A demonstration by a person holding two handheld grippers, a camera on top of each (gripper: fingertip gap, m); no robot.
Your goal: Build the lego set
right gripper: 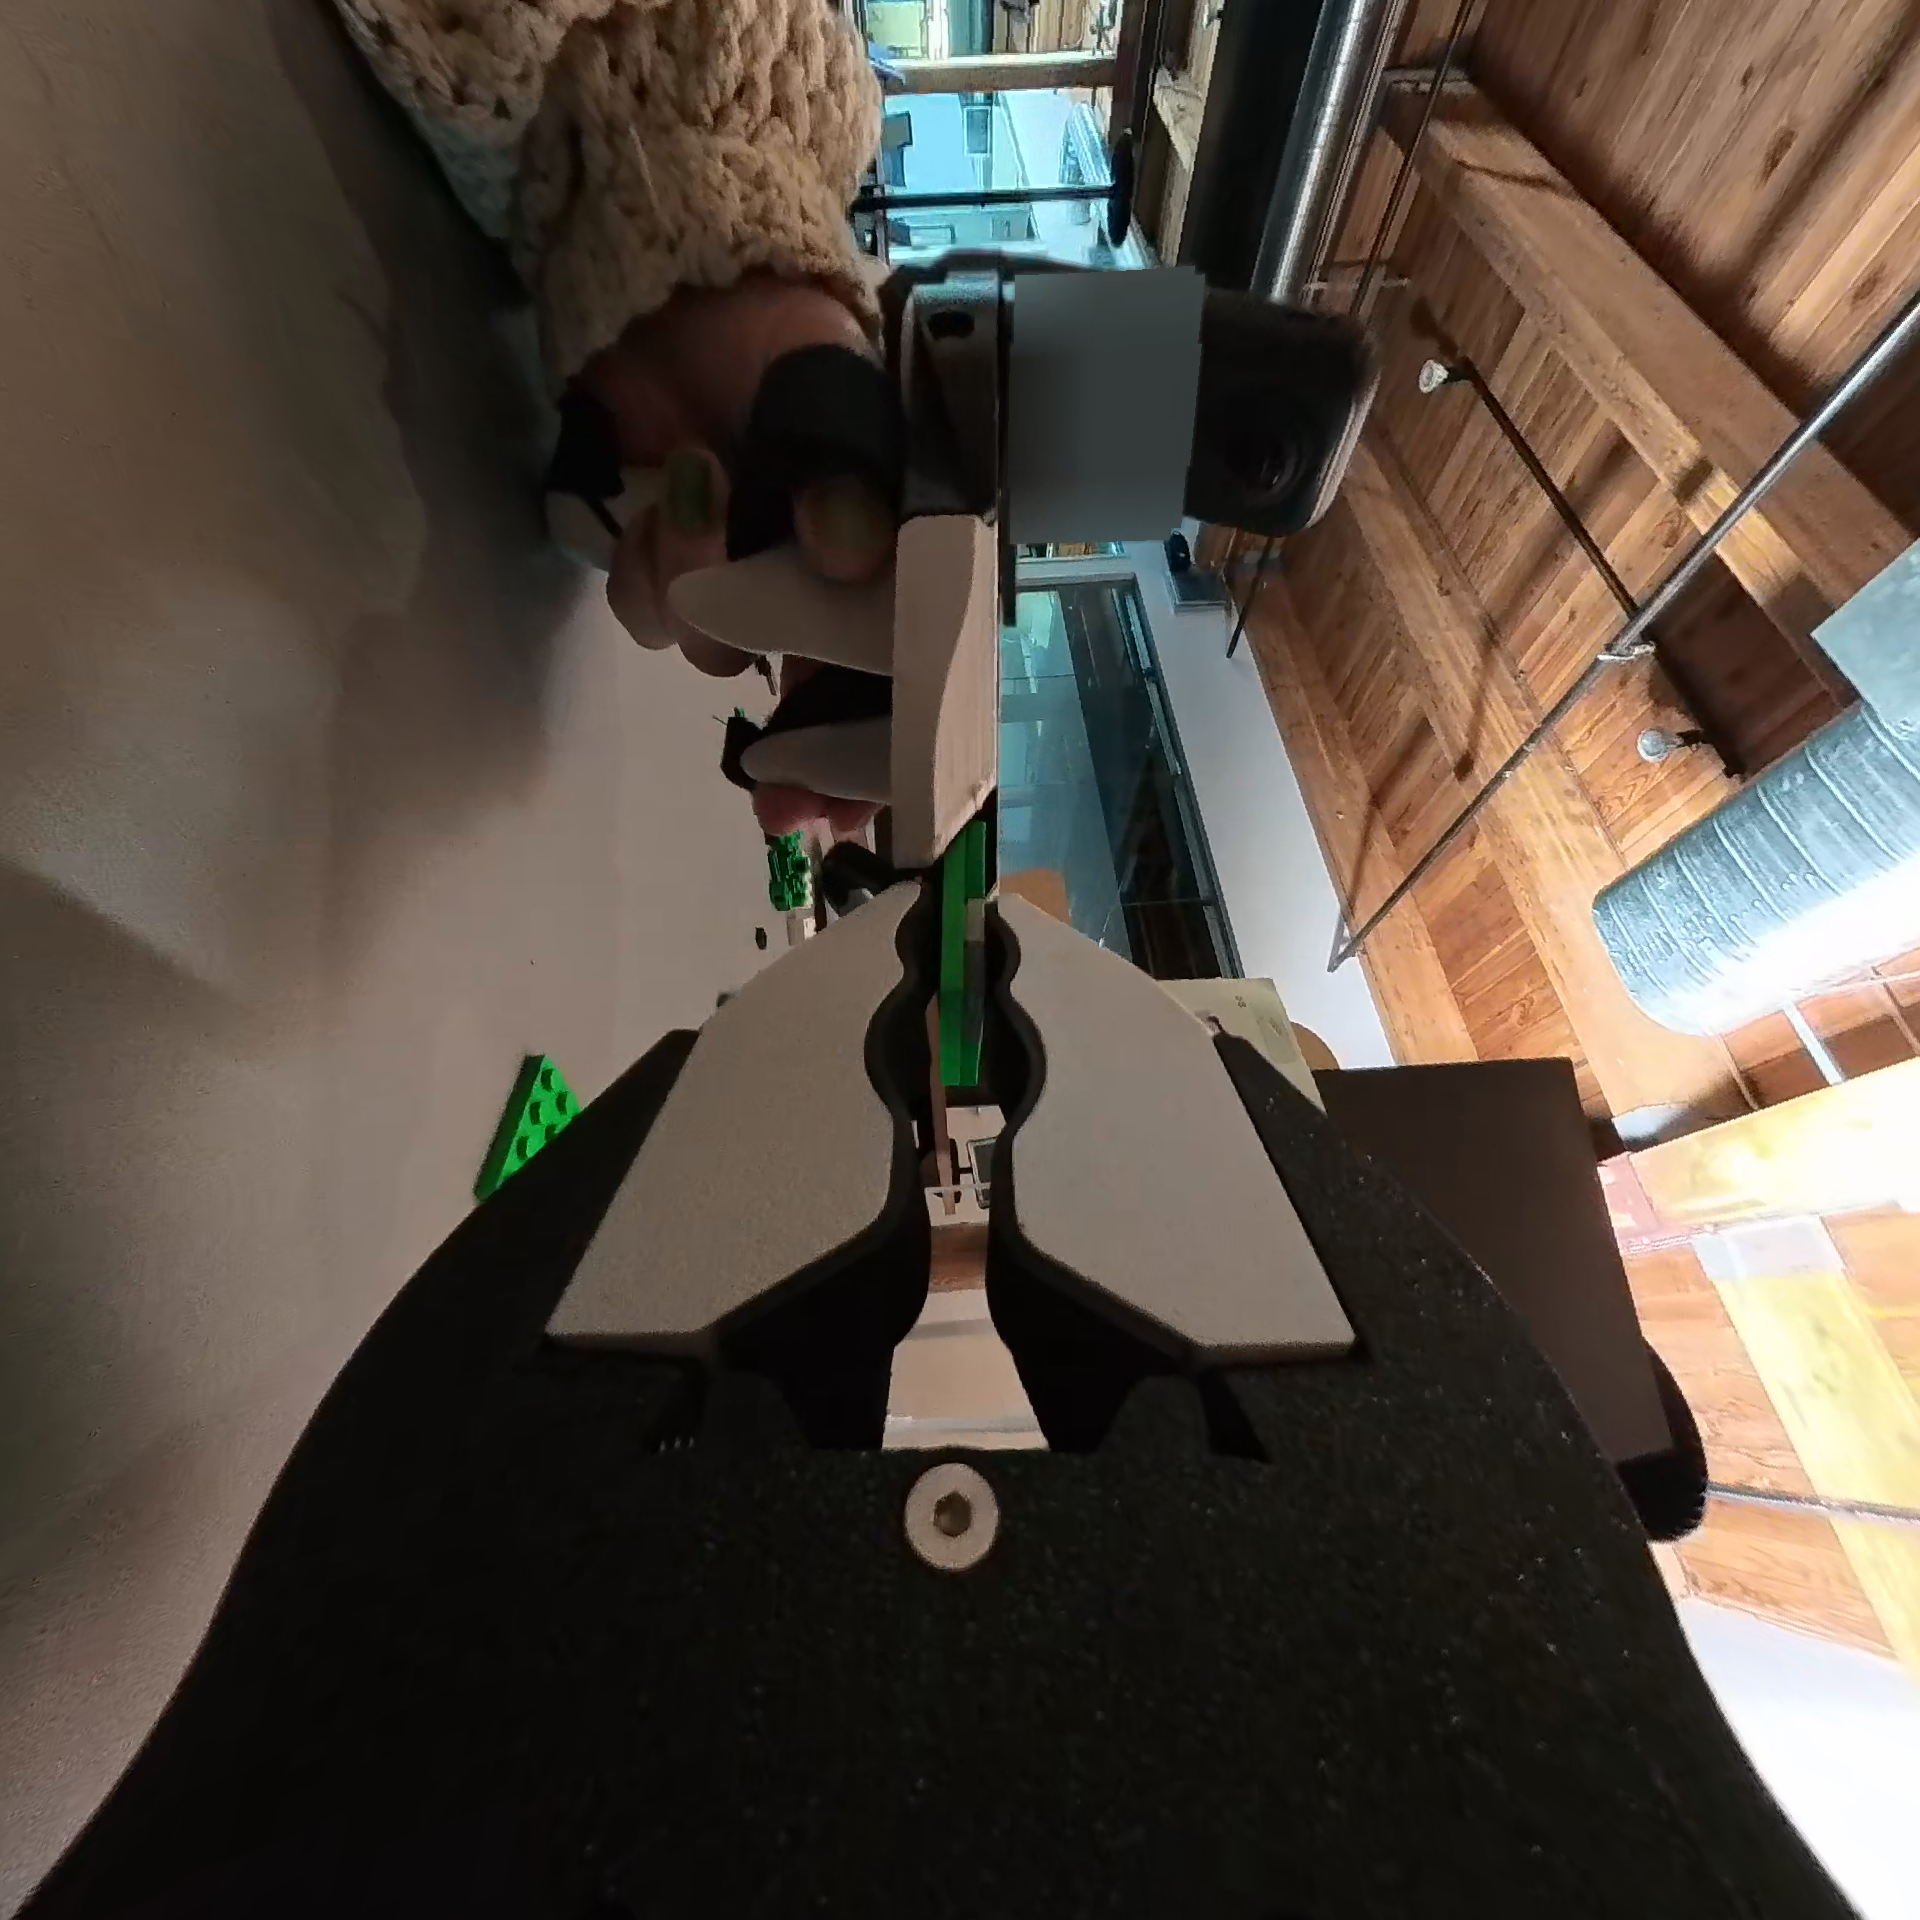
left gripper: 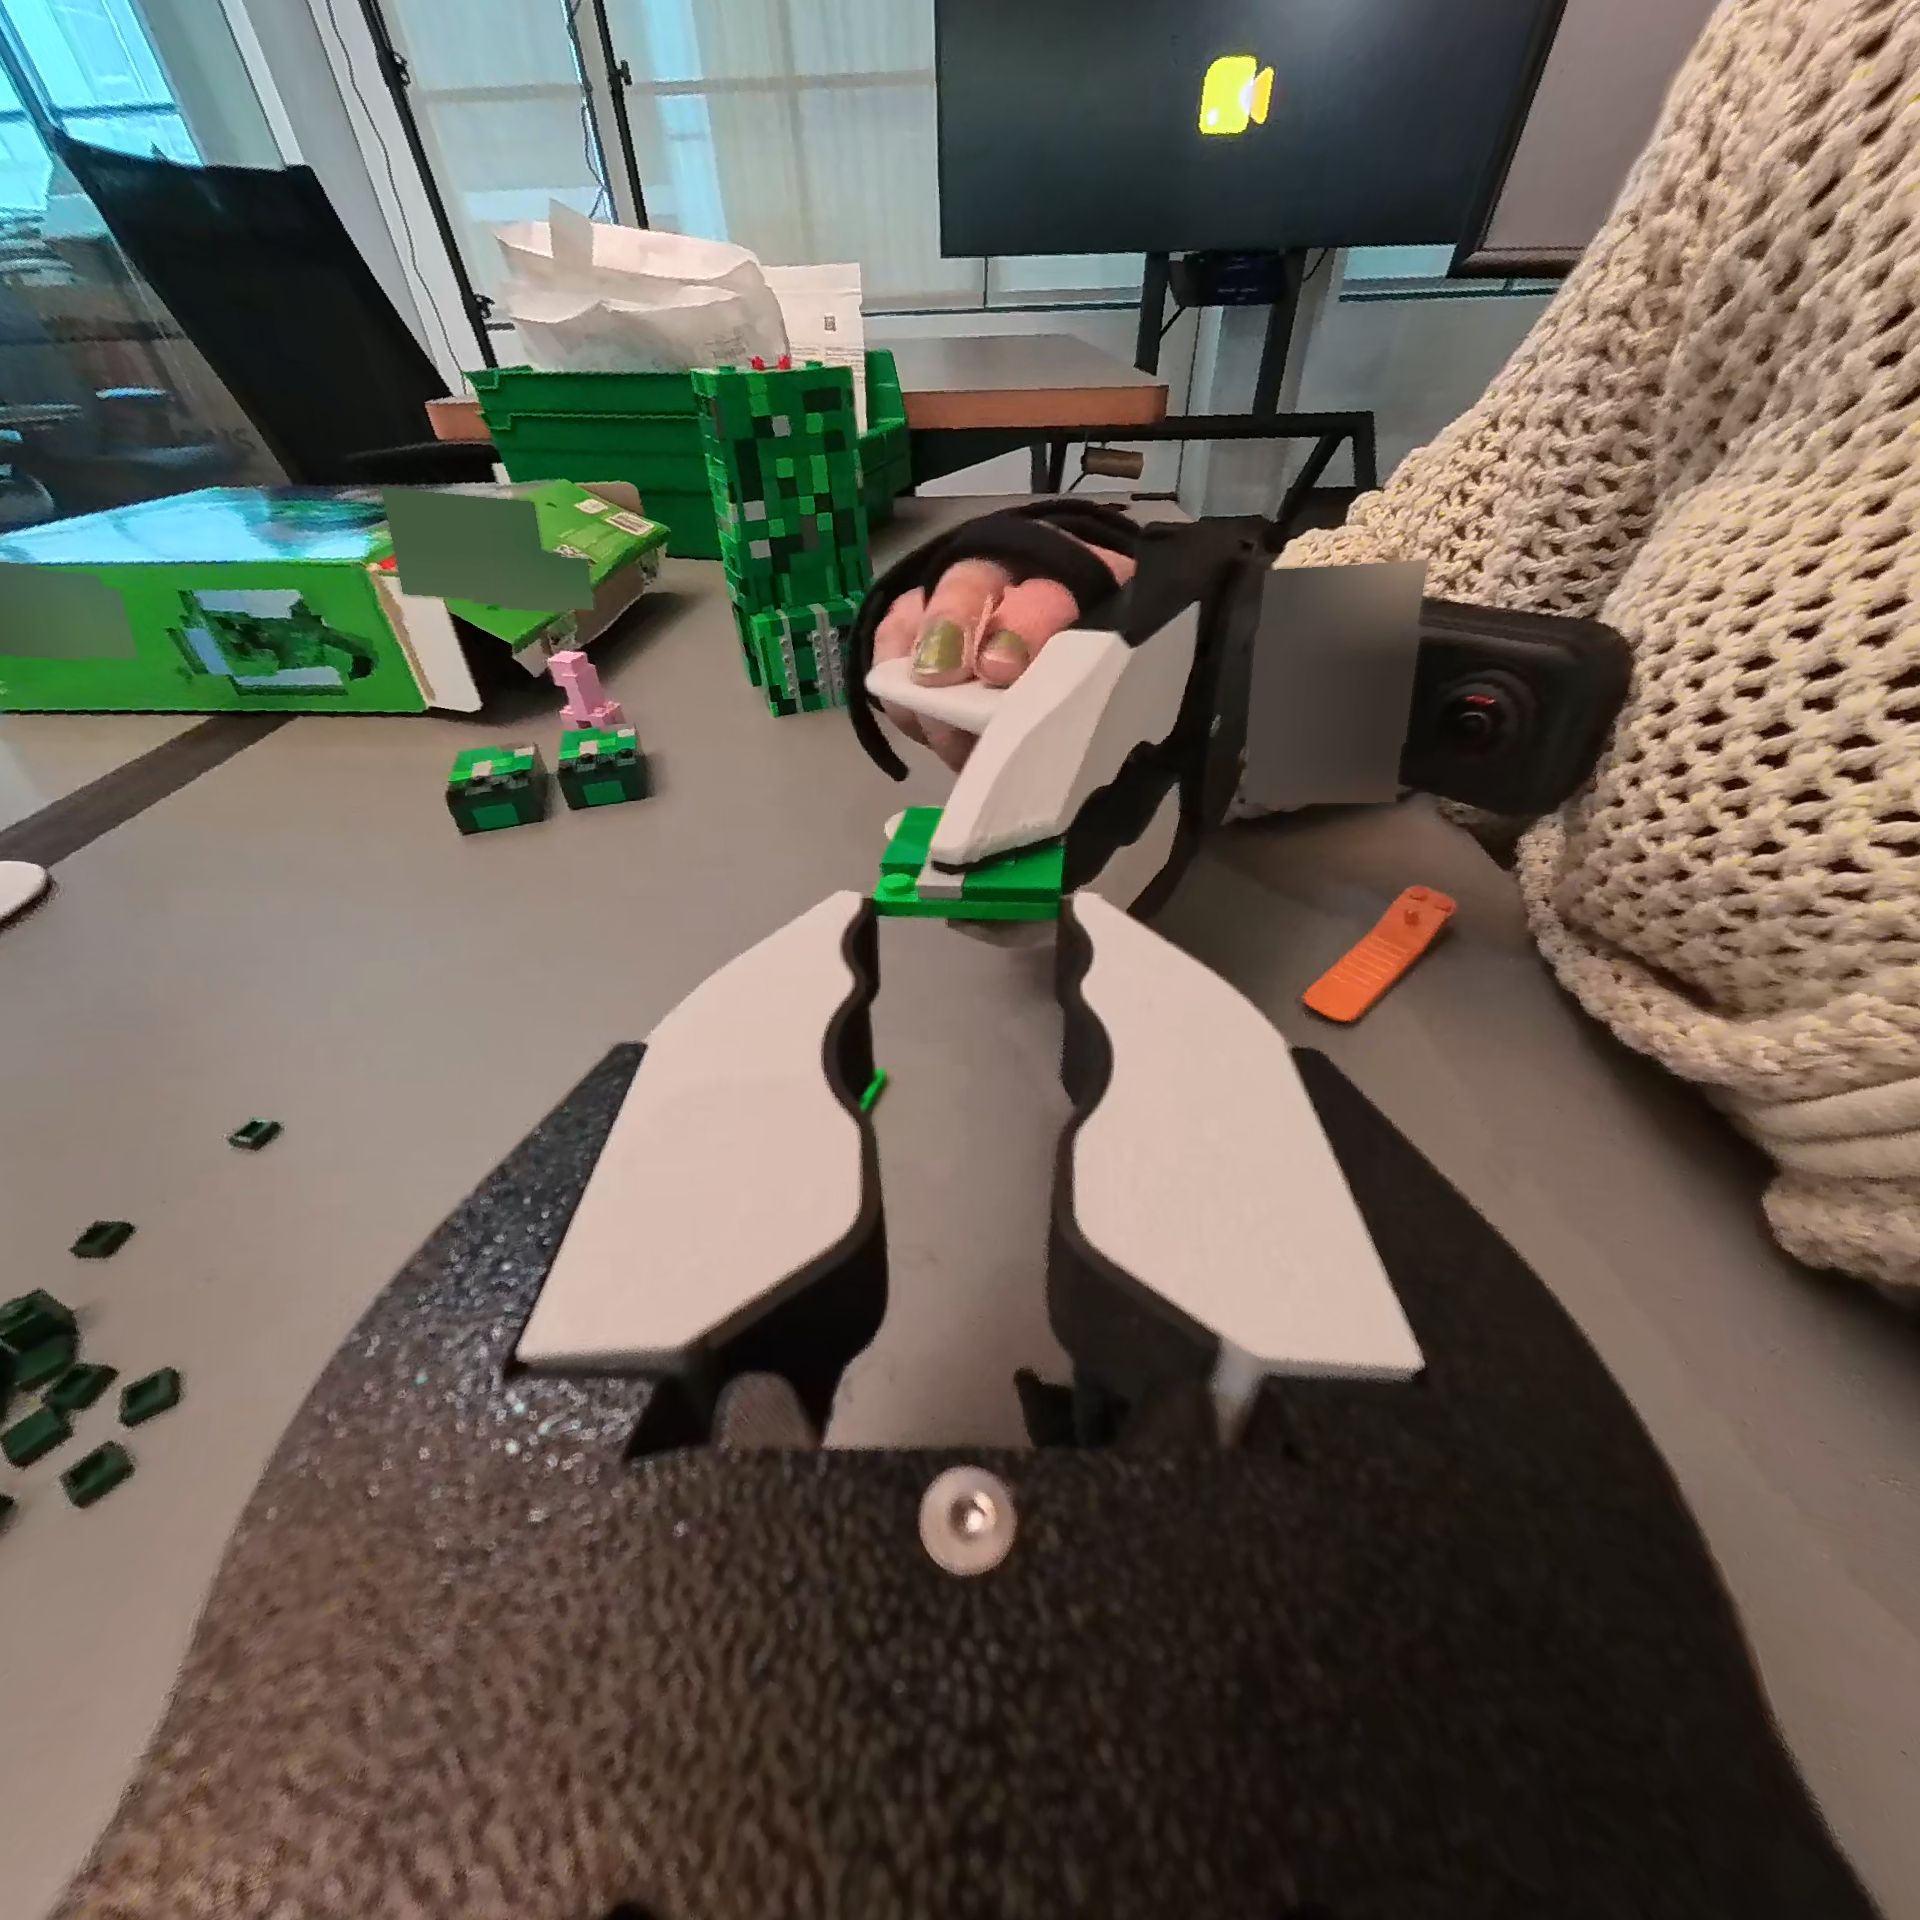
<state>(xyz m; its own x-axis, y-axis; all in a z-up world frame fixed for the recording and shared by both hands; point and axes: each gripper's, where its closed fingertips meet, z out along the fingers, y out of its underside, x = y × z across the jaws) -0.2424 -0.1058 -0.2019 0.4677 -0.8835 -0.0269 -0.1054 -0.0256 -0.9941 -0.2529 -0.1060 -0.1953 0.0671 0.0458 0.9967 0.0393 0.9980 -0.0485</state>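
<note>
A small flat build of bright green plates with a grey tile (left gripper: 971, 891) is held above the grey table (left gripper: 364, 987) by both grippers. My left gripper (left gripper: 966, 920) is shut on its near edge, one finger on each side. My right gripper (left gripper: 971, 878) comes in from the upper right and is shut on the same build, one finger above and one below. In the right wrist view the green build (right gripper: 964, 987) shows edge-on between the right gripper's (right gripper: 964, 909) fingers, with the left gripper (right gripper: 951, 862) just beyond it.
A tall green blocky figure (left gripper: 790, 520), two small green cubes (left gripper: 551, 779), a pink figure (left gripper: 582, 691), the green set box (left gripper: 208, 623) and green bins (left gripper: 603, 436) stand at the back. Dark green pieces (left gripper: 62, 1382) lie left, an orange brick separator (left gripper: 1382, 951) right, a green wedge plate (right gripper: 530, 1122) on the table.
</note>
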